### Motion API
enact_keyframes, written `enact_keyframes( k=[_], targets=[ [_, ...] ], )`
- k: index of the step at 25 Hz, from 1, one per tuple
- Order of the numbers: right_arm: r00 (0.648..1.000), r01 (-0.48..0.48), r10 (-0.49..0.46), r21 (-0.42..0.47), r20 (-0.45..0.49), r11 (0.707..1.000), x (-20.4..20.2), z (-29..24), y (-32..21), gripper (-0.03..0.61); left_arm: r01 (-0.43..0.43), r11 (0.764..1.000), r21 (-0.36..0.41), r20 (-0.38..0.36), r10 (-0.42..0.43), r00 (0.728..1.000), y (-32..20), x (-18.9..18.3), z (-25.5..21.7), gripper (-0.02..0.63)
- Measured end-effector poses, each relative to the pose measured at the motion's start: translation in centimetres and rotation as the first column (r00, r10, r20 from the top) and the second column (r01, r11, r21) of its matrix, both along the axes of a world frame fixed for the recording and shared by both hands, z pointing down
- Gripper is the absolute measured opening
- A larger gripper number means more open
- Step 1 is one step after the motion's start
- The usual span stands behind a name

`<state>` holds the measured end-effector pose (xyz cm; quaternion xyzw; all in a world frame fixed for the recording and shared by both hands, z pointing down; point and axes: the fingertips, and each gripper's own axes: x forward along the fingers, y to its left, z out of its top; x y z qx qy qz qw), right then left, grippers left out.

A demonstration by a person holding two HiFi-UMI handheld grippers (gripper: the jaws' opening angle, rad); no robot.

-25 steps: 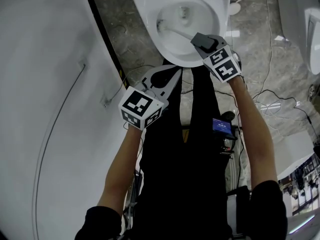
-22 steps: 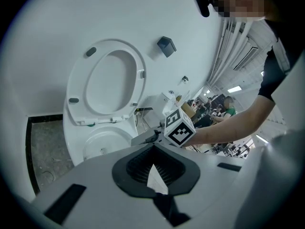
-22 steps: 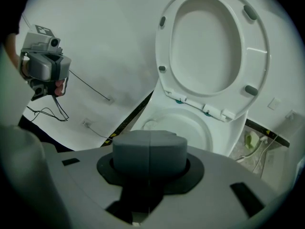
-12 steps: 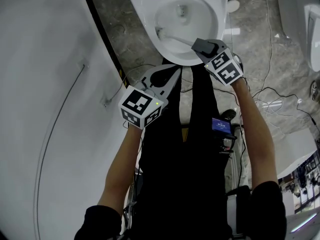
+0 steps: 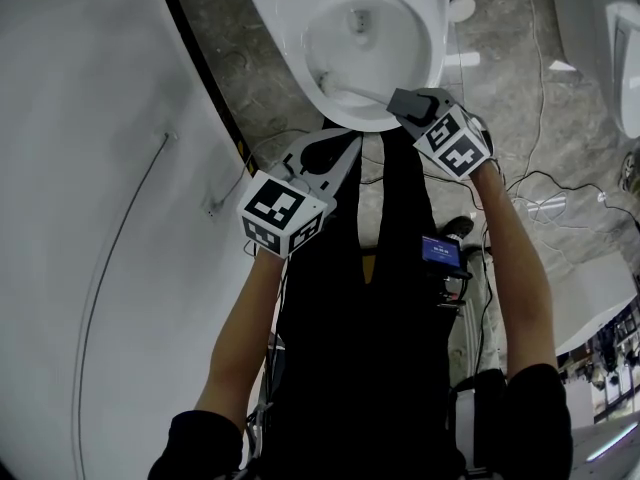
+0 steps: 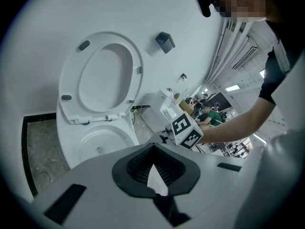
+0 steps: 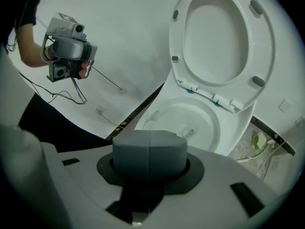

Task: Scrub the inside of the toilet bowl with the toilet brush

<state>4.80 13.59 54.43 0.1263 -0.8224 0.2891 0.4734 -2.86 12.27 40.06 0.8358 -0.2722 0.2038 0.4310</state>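
Only head view shows right gripper (image 5: 403,101) gripping toilet brush (image 5: 358,94).

Right gripper (image 5: 408,99) has slid back toward the person and slightly to their right, ending over the near rim of the white ceramic toilet bowl (image 5: 425,28). The thin white-handled toilet brush (image 5: 350,92) it clamps went with it, so the head now sits on the bowl's near-left wall, lower than before. The bowl is higher in the head view. In the right gripper view the bowl shifted right, and the left gripper (image 5: 322,154) shows higher and nearer centre.
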Motion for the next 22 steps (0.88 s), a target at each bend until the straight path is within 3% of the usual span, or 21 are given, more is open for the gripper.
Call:
enact_keyframes(
  k=[22],
  targets=[
    [0.991,0.119,-0.119,-0.013,-0.066,0.993,3.6,-0.2,2.9,0.153,-0.002,1.0,0.006,-0.005,0.002,1.0,-0.6,0.2,0.0,0.011]
  ],
)
